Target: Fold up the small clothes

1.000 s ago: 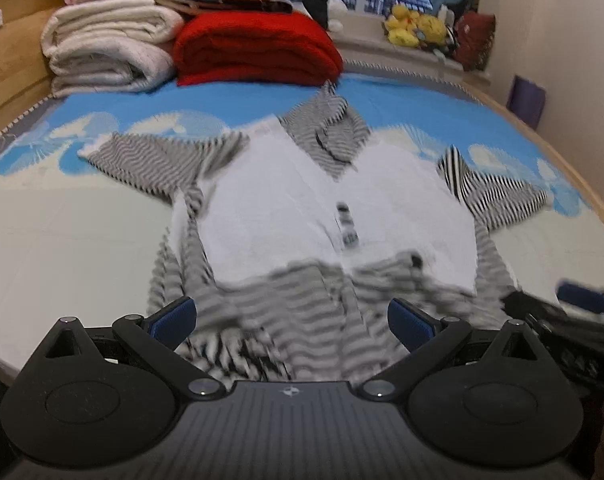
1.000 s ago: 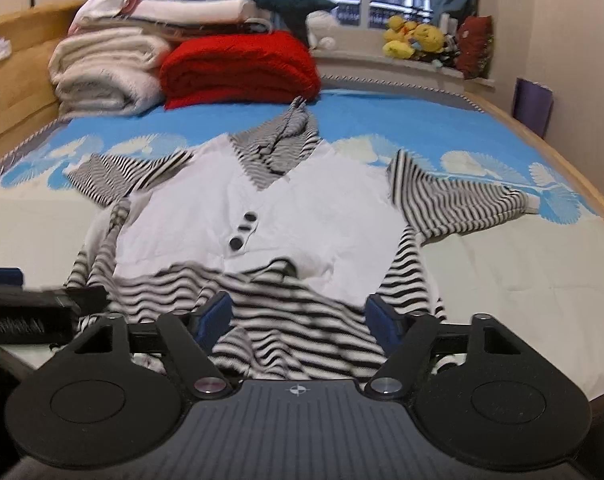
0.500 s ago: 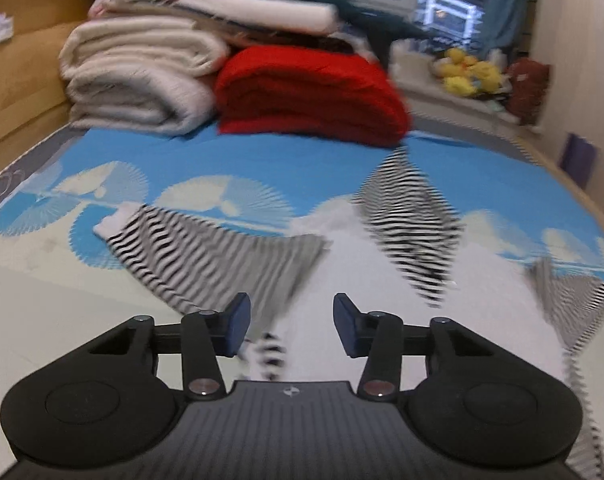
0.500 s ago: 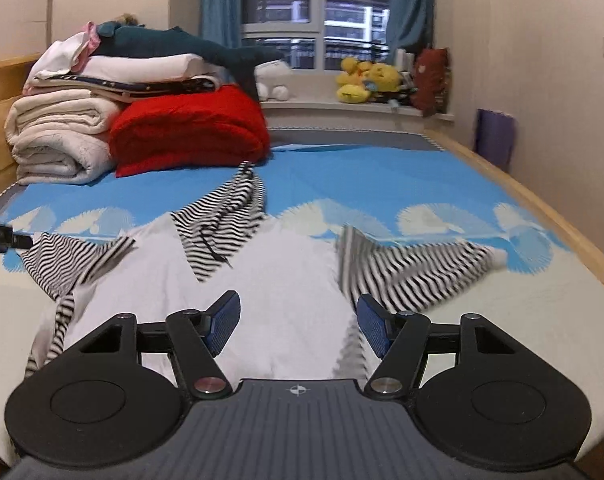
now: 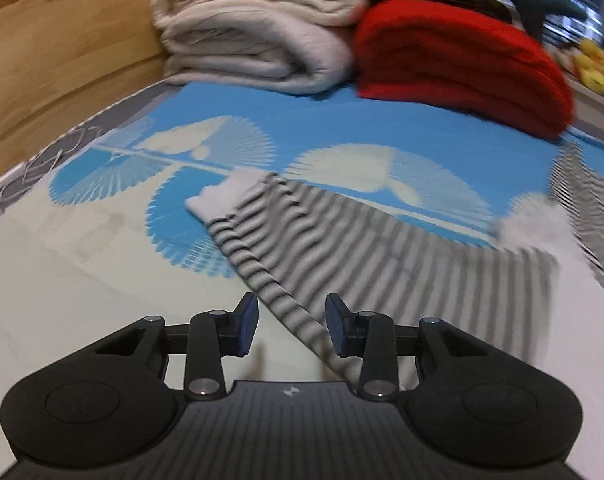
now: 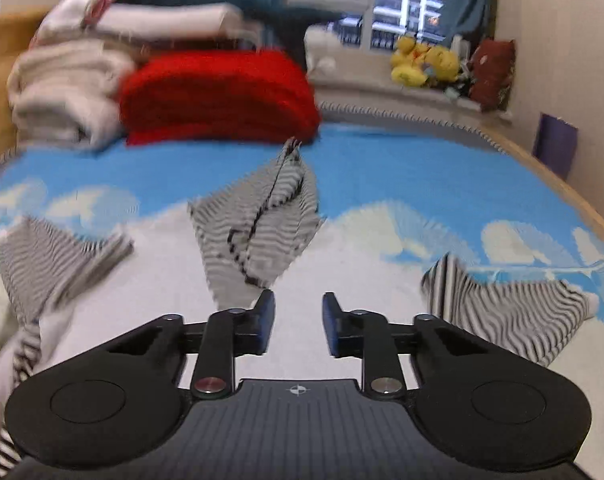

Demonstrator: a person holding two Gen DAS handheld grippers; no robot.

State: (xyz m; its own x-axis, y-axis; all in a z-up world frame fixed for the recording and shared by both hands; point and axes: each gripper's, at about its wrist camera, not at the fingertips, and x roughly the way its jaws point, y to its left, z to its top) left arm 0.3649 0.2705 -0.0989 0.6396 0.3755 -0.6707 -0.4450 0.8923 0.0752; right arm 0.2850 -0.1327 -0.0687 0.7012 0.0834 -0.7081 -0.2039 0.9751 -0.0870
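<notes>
Lying flat on the blue-and-cream patterned bedsheet (image 5: 82, 280), the striped grey-and-white hooded top (image 6: 258, 224): left gripper (image 5: 292, 326) parted over its left sleeve (image 5: 341, 240), right gripper (image 6: 298, 326) parted above its white front, empty. Risk: pinching sheet with sleeve, dragging the top crooked.

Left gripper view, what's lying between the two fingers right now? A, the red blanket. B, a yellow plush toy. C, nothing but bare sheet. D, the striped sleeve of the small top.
D: the striped sleeve runs down between the open fingers of the left gripper, while the red blanket sits far back on the bed.
</notes>
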